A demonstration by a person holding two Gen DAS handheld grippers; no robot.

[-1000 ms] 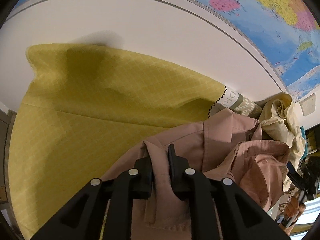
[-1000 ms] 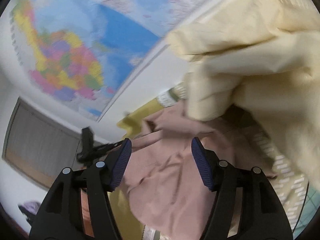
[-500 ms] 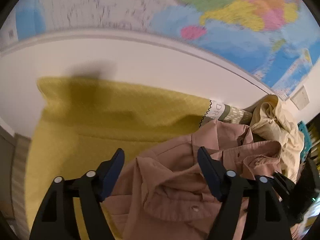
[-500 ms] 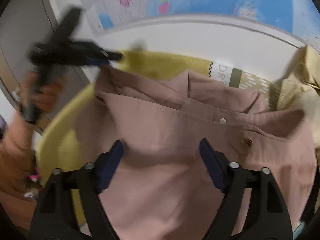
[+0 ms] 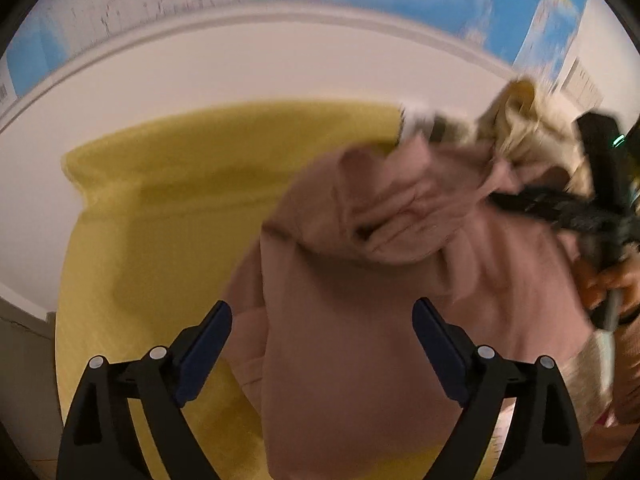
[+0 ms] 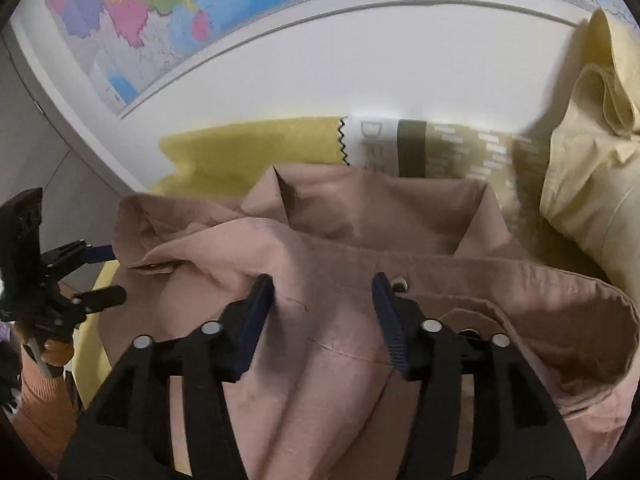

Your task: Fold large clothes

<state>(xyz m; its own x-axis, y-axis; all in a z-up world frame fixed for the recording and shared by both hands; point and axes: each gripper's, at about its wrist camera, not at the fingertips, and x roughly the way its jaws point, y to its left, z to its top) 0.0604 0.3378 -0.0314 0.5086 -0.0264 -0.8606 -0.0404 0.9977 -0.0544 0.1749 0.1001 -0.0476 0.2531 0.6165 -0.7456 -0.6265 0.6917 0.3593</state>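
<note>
While the pink shirt [image 6: 400, 240] lies rumpled on the yellow cloth [image 5: 160, 208], collar toward the far wall, both tongs hover over it. The left gripper [image 5: 322, 344] has just sprung wide, jaws released, fabric below but nothing pinched. The right gripper [image 6: 323, 308] stands half-spread astride a fold by the snap placket, pads not visibly biting, its jaws having just eased apart a touch. My read: flatten first. Take matching edges left and right, pull the body taut and square, keep clear of the cream garment [image 6: 592, 152] far right.
</note>
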